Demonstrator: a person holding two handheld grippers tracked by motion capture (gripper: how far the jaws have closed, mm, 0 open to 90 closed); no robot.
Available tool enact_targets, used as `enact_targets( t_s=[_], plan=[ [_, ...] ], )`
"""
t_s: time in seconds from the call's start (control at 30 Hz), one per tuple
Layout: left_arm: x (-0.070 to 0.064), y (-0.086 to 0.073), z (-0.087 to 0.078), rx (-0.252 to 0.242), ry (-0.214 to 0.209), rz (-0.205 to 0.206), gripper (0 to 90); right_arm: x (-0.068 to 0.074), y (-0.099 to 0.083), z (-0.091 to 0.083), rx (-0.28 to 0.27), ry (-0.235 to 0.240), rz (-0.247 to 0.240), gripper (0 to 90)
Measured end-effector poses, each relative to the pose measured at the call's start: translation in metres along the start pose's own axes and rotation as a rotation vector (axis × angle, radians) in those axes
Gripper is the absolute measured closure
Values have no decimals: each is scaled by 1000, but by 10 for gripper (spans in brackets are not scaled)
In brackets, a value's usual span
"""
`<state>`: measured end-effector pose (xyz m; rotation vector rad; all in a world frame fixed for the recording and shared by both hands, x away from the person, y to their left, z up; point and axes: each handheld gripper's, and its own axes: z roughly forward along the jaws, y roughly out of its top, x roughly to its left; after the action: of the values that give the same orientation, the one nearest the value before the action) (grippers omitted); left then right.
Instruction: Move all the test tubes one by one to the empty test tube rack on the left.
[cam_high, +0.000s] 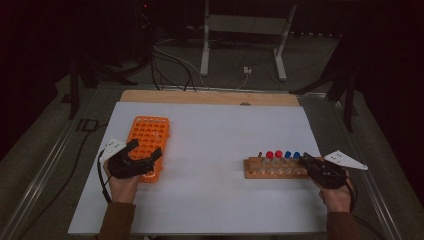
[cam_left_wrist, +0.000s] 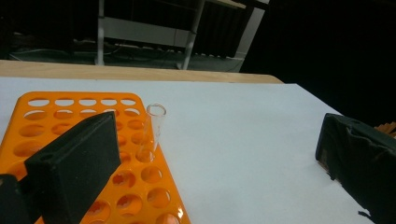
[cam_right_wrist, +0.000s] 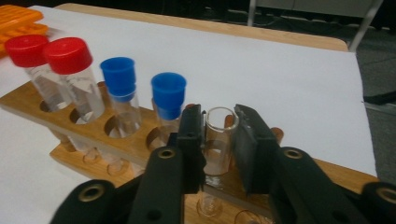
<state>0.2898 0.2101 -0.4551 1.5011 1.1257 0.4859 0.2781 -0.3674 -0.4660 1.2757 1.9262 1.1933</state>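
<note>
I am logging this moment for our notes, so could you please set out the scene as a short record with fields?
Surface: white table
Left gripper: open, over the orange plastic tube rack
Orange rack contents: one uncapped clear glass tube, upright
Right gripper: jaws closed on an uncapped clear tube standing in the wooden tube rack
Wooden rack, others: two red-capped tubes, two blue-capped tubes
</note>
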Motion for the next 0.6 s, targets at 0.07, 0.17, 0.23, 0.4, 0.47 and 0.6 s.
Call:
enact_targets(
  t_s=[0.07, 0.17, 0.23, 0.4, 0.47, 0.6],
  plan=[
    [0, 0, 0, 1, 0, 3, 6, 1, 0, 0, 3, 6, -7, 754],
    [-1, -1, 1, 8, 2, 12, 6, 3, 1, 1, 9, -1, -16, 759],
    [-2, -1, 2, 12, 4, 20, 6, 3, 1, 0, 10, -3, -18, 760],
    [-3, -1, 3, 19, 8, 31, 6, 4, 3, 0, 15, -11, -23, 762],
    [-3, -1, 3, 19, 9, 32, 6, 5, 5, -1, 8, -13, -21, 762],
    [-3, -1, 3, 20, 9, 33, 6, 6, 8, -4, -2, -15, -23, 762]
  ],
)
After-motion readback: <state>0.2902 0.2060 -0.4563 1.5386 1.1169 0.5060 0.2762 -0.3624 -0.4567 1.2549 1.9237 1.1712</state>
